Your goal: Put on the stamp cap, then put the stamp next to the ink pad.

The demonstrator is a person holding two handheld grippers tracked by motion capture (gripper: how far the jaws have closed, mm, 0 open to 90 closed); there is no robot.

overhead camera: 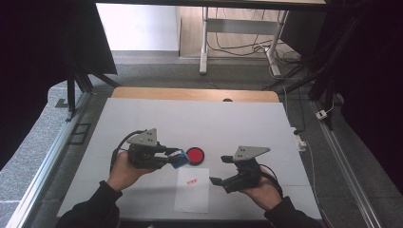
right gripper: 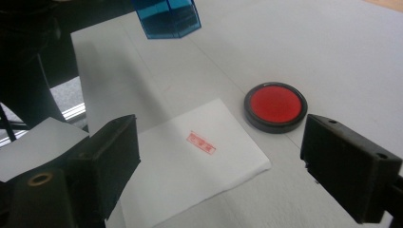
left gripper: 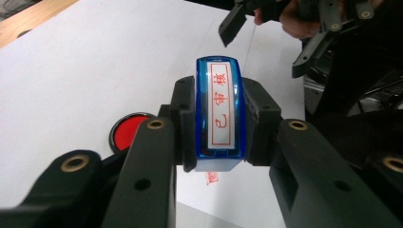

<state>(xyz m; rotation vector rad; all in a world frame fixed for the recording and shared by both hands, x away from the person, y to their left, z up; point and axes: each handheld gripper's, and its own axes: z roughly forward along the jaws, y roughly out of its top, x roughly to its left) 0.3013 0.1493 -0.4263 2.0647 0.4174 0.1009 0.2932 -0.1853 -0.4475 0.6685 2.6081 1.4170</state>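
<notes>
My left gripper [overhead camera: 177, 158] is shut on a blue stamp [overhead camera: 179, 158], held above the white table just left of the round red ink pad [overhead camera: 195, 154]. In the left gripper view the stamp [left gripper: 221, 109] sits between the jaws with its red-lettered face up, and the ink pad [left gripper: 129, 130] lies below left. A white sheet [overhead camera: 192, 189] with a small red stamp print [overhead camera: 192, 180] lies near the front edge. My right gripper [overhead camera: 219, 170] is open, hovering right of the sheet. Its view shows the sheet [right gripper: 190, 166], the print [right gripper: 202, 143], the ink pad [right gripper: 275, 106] and the stamp [right gripper: 167, 17].
The white table top [overhead camera: 199, 123] has a wooden strip [overhead camera: 195, 93] along its far edge. Metal rails [overhead camera: 43, 171] run along both sides. Table legs and cables [overhead camera: 237, 45] stand on the floor beyond.
</notes>
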